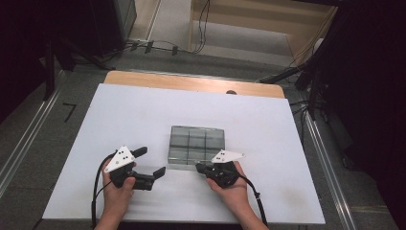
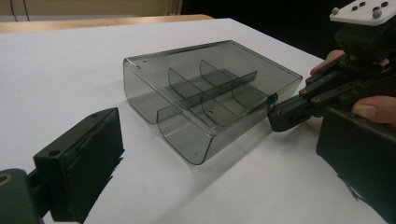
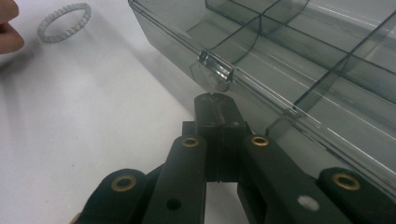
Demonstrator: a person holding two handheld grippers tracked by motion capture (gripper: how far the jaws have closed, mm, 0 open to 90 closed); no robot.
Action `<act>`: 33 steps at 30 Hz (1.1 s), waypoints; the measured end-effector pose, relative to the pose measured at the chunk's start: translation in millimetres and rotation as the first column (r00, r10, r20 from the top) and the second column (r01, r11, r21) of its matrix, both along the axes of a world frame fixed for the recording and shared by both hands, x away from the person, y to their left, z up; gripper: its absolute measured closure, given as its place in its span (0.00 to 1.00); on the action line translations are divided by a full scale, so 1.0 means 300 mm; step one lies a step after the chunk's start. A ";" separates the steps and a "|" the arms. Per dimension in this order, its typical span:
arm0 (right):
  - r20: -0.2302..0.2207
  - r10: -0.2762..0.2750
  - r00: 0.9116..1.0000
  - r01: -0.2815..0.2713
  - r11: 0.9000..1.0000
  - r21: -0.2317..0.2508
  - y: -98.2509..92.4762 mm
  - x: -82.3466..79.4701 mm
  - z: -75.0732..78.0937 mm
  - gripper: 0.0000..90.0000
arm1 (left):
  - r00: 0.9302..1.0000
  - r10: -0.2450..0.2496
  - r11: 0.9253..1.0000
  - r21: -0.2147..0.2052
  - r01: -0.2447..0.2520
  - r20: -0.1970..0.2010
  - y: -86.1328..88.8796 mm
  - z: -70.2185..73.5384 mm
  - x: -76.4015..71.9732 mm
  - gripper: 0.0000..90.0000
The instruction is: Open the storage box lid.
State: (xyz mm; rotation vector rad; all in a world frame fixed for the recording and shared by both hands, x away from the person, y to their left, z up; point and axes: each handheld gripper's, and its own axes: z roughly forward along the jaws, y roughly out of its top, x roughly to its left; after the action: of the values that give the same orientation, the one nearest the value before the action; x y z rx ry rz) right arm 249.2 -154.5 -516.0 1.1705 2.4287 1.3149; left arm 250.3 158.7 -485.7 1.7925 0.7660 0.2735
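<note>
Right tongs [image 3: 215, 100], clenched empty, point low at the clasp [image 3: 215, 70] of the smoky compartment box [image 1: 197, 143]; left tongs [image 1: 149, 162] rest released on the white worktop [image 1: 119, 115].

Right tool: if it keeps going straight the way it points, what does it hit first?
Most likely the small clear latch on the front of the smoky plastic box. The shut right tool points at it, its tips just short of or touching the latch.

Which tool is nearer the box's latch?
Right. The right tool, shut, has its tips at the latch of the clear box; the left tool sits apart, open.
</note>
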 end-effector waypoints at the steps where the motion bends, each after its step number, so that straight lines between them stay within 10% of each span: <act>1: 0.000 -0.004 1.000 0.004 1.000 0.001 0.001 0.000 0.000 0.98 | 1.000 -0.001 1.000 0.000 0.001 -0.003 -0.004 -0.001 0.000 0.01; 11: 0.017 -0.008 1.000 0.008 1.000 0.008 0.000 0.000 0.003 0.98 | 0.998 -0.044 0.999 -0.022 0.043 -0.046 -0.018 -0.009 0.007 0.08; 33: 0.057 -0.008 0.998 0.006 0.999 0.042 -0.006 -0.007 0.054 0.98 | 0.980 -0.071 0.997 0.004 0.073 -0.185 -0.013 -0.038 0.040 0.74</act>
State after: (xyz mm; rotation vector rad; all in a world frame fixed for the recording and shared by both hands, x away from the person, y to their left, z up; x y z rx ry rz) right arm 247.0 -156.4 -499.9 1.1337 2.3665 1.3835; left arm 262.4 154.7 -497.0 1.8698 0.8283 0.0637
